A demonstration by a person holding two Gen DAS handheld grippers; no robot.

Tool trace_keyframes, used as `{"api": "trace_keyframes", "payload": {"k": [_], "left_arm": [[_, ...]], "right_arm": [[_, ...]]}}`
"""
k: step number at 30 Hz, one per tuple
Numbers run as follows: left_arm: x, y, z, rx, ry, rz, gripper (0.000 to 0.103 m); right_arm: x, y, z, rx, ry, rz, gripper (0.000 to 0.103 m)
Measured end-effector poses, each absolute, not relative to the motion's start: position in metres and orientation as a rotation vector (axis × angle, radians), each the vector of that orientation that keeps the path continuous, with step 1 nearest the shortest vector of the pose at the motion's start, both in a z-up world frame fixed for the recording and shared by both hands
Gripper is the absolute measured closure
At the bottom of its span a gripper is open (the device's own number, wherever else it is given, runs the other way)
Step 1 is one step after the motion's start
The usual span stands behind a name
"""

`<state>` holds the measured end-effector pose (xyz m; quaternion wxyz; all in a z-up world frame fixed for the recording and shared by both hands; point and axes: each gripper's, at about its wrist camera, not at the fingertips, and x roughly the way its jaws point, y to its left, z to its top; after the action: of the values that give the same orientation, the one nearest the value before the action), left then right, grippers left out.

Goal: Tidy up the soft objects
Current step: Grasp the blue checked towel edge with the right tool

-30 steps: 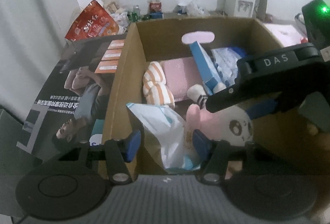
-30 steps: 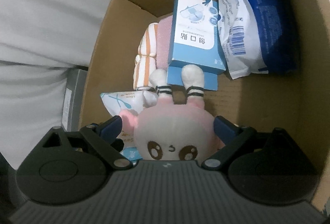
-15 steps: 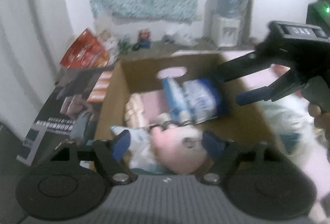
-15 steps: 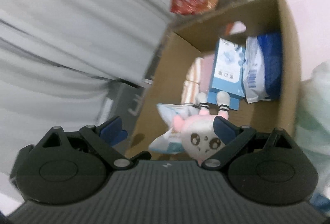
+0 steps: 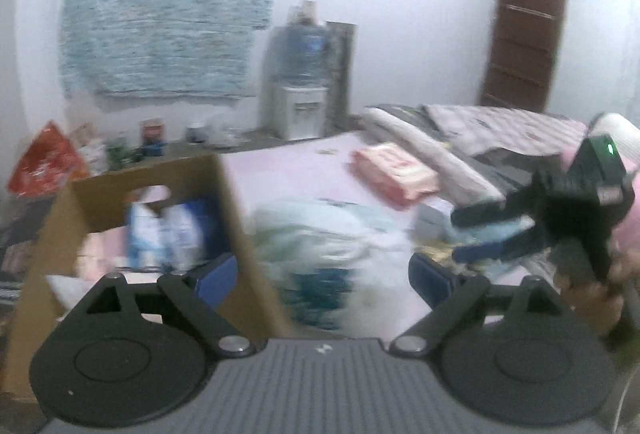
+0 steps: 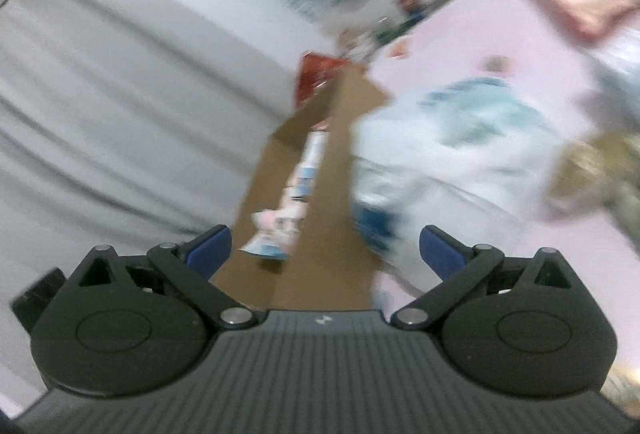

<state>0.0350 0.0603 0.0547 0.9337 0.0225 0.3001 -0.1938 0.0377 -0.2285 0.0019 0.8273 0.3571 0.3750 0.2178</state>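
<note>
Both views are blurred by motion. A brown cardboard box (image 5: 228, 194) stands at the left on a pink bed and holds blue and white packs (image 5: 176, 234). In the right wrist view the box (image 6: 340, 138) shows a pink plush toy (image 6: 276, 230) inside. A white and teal soft pack (image 5: 320, 242) lies on the bed right of the box, also in the right wrist view (image 6: 452, 150). My left gripper (image 5: 322, 276) is open and empty, above the box's right wall. My right gripper (image 6: 324, 250) is open and empty; it shows at the right in the left wrist view (image 5: 492, 234).
A pink pack (image 5: 394, 170) and folded grey bedding (image 5: 480, 138) lie further back on the bed. A water dispenser (image 5: 298, 90) stands at the back wall. A red snack bag (image 5: 44, 162) sits left of the box. A grey curtain (image 6: 120, 114) hangs beside the box.
Both grippers have lifted away from the box and swung right toward the bed. The right gripper has let go of the pink plush toy, which stays in the box.
</note>
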Motion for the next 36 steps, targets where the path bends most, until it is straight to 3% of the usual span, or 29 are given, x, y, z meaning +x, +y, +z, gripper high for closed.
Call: {"api": "trace_keyframes", "payload": {"k": [10,21,28,30,32,36], "left_arm": [[0.045,-0.043,0.006,-0.004,0.707,-0.619,0.010],[0.051,-0.094,-0.042,0.036,0.806,-0.638,0.011],[0.053,-0.091,-0.050,0.024,0.840,-0.586,0.011],[0.055,-0.088,-0.051,0.015,0.845,-0.577,0.011],[0.057,-0.086,-0.051,0.010,0.845,-0.571,0.011],[0.060,-0.082,-0.053,-0.013,0.854,-0.570,0.011]], "right_arm": [[-0.038,-0.308,-0.011,0.595,0.640,0.077,0.002],[0.039,-0.341,-0.030,0.224,0.673,-0.086,0.015],[0.096,-0.343,-0.072,0.151,0.823,-0.051,0.037],[0.102,-0.344,-0.081,0.114,0.833,-0.091,0.052],[0.104,-0.350,-0.079,0.130,0.832,-0.129,0.080],[0.103,-0.380,-0.080,0.305,0.836,-0.124,0.093]]}}
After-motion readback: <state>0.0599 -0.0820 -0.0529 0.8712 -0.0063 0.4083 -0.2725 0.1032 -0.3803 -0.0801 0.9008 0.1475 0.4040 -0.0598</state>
